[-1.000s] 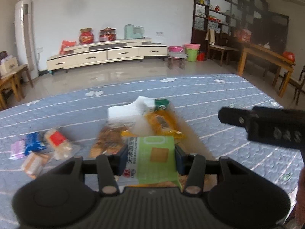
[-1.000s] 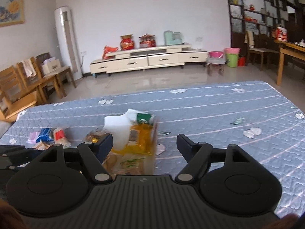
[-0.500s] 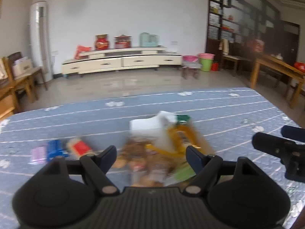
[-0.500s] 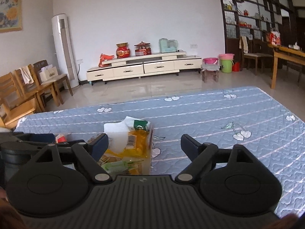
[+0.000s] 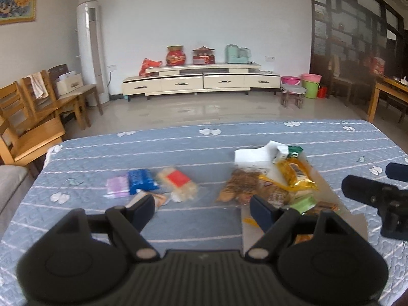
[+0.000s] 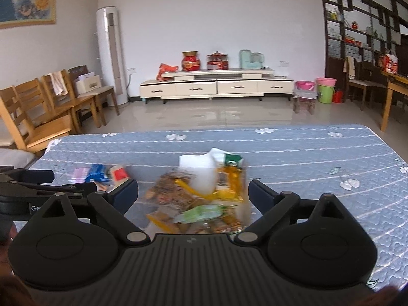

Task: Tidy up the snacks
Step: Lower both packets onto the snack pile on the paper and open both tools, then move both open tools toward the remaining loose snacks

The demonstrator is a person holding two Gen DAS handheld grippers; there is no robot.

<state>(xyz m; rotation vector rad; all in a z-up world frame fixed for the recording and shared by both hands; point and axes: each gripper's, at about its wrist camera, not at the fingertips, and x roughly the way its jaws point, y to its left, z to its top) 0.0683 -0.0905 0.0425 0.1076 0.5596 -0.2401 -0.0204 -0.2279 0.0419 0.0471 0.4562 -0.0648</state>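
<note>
Now the left gripper (image 5: pixel 202 207) is letting go: a second ago its pads pinched the green cracker packet (image 5: pixel 303 202), and here that packet lies loose on the heap in the lower right of the left-wrist view, with the jaws opening and nothing between them but quilt. The right gripper (image 6: pixel 193 193) stands spread as wide as it goes, wider than a second ago, framing the heap without touching it. So one more snack has landed in the pile, and both tools are free for the next pick.

The heap (image 6: pixel 201 199) sits at centre frame in the right-wrist view, seemingly in a clear, shallow container whose edges blur: glossy yellow foil wrapper (image 5: pixel 295 174), brown biscuits in crinkly clear film, a white carton with a green corner (image 5: pixel 283 151).

Left of centre, four strays wait on the padded blue quilted cover (image 5: pixel 178 150): a flat lilac packet (image 5: pixel 117 188), a blue packet (image 5: pixel 141 181), a clear bag with a red label (image 5: pixel 178 181), and a tan wrapper (image 5: pixel 159 199) just beside the left pad. These look like the remaining work.
</note>
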